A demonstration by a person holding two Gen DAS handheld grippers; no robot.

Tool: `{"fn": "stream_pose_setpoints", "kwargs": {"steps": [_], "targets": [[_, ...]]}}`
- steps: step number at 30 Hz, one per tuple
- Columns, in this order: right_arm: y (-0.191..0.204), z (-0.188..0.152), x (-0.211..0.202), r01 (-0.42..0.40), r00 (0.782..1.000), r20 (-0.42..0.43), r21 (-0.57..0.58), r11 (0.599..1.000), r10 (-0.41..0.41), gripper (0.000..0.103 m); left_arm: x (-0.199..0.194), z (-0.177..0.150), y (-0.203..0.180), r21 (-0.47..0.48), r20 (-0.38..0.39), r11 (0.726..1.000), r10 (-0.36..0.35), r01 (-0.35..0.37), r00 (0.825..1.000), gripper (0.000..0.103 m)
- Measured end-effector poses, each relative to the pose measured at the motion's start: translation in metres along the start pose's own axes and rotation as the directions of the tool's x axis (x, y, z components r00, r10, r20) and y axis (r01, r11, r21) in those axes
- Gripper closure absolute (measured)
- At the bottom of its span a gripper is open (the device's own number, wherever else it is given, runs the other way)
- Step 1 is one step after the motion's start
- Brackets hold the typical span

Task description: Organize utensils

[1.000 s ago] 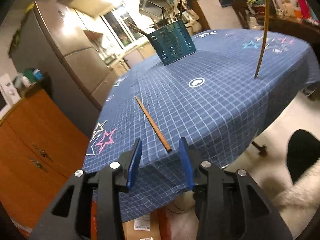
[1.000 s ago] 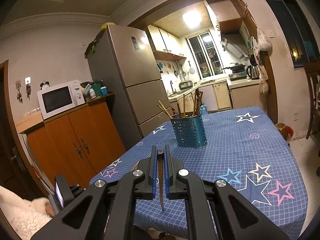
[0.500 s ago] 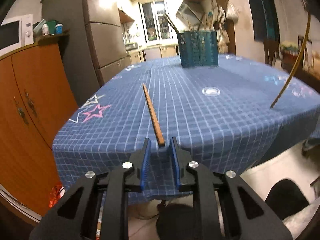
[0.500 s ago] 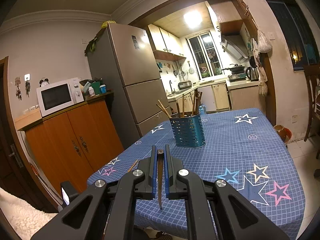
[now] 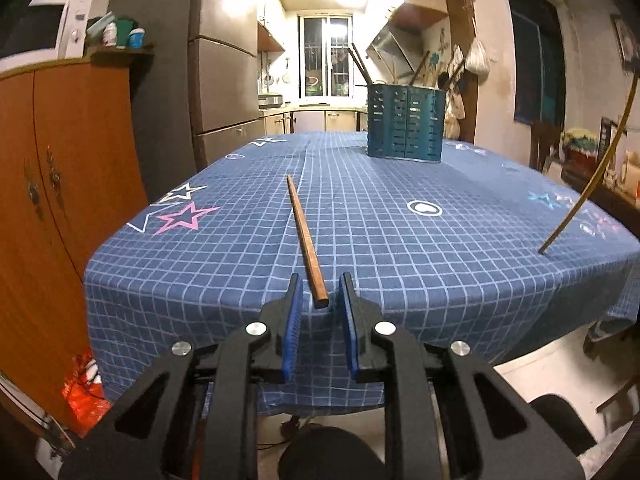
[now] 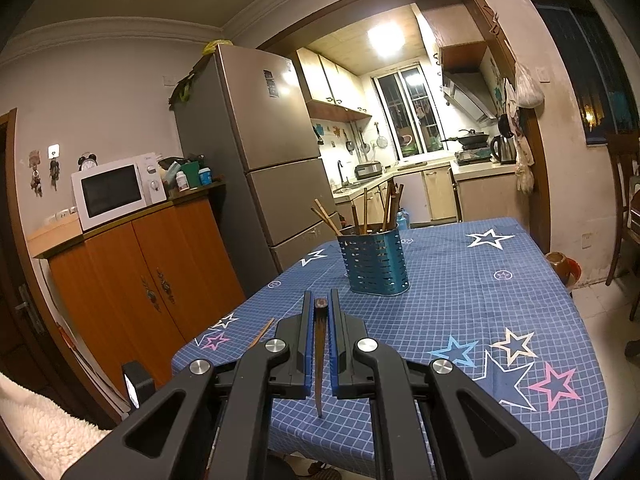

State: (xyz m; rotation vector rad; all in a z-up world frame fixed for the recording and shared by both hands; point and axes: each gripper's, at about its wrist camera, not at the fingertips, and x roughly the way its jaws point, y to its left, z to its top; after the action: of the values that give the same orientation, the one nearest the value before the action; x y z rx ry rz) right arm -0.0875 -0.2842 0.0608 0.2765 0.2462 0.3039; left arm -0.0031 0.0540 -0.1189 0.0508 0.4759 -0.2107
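A brown wooden chopstick [image 5: 304, 236] lies on the blue checked tablecloth [image 5: 400, 248], its near end at the table's front edge. My left gripper [image 5: 319, 288] is open, and its jaws stand on either side of that near end without touching it. My right gripper [image 6: 319, 304] is shut on a dark chopstick [image 6: 319, 360] that hangs point down above the table; it also shows at the right of the left wrist view [image 5: 588, 184]. A blue perforated utensil holder [image 5: 405, 122] with several chopsticks stands at the far end of the table, also in the right wrist view [image 6: 374, 262].
An orange cabinet [image 6: 140, 280] with a microwave [image 6: 116, 190] stands left of the table, a grey fridge [image 6: 260, 152] behind it. The lying chopstick shows in the right wrist view [image 6: 261, 333] near the left table corner. A chair [image 6: 624, 208] stands at the right.
My left gripper has levelled out and come up to the table edge, so its jaws now flank the chopstick's near end; they closed partway, then widened slightly. The right gripper has barely moved.
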Motion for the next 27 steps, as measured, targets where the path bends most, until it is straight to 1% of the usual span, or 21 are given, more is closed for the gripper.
{"fn": "stream_pose_setpoints", "kwargs": {"steps": [2, 4, 9, 15, 18, 21, 24, 27], "targets": [[0.001, 0.0, -0.001, 0.0, 1.0, 0.0, -0.004, 1.0, 0.0, 0.095, 0.001, -0.001, 0.004, -0.019, 0.006, 1.0, -0.004, 0.004, 1.0, 0.095], [0.002, 0.0, -0.002, 0.001, 1.0, 0.001, -0.007, 1.0, -0.001, 0.095, 0.001, -0.003, 0.006, -0.035, 0.018, 0.999, -0.003, 0.003, 1.0, 0.097], [0.004, 0.0, -0.003, 0.007, 1.0, 0.002, -0.011, 1.0, -0.007, 0.095, -0.001, -0.008, -0.001, -0.014, 0.049, 0.999, 0.031, -0.031, 0.998, 0.098], [0.013, 0.002, -0.002, 0.021, 1.0, 0.004, -0.027, 0.999, -0.021, 0.096, -0.004, 0.001, -0.001, 0.007, 0.005, 1.0, 0.018, -0.018, 1.0, 0.098], [0.015, 0.005, -0.001, 0.026, 1.0, 0.01, -0.034, 0.999, -0.026, 0.096, -0.012, 0.014, -0.003, 0.033, -0.016, 0.999, 0.007, -0.006, 1.0, 0.098], [0.016, 0.014, 0.001, 0.024, 1.0, 0.02, -0.05, 0.998, -0.023, 0.096, -0.023, 0.039, -0.005, 0.088, -0.022, 0.996, -0.004, 0.006, 1.0, 0.098], [0.018, 0.021, 0.007, 0.032, 0.999, 0.022, -0.072, 0.997, -0.031, 0.096, -0.029, 0.067, -0.004, 0.099, -0.025, 0.995, -0.016, 0.018, 1.0, 0.098], [0.017, 0.026, 0.015, 0.035, 0.999, 0.009, -0.073, 0.997, -0.035, 0.096, -0.027, 0.093, -0.002, 0.101, -0.068, 0.994, -0.034, 0.04, 0.997, 0.098]]}}
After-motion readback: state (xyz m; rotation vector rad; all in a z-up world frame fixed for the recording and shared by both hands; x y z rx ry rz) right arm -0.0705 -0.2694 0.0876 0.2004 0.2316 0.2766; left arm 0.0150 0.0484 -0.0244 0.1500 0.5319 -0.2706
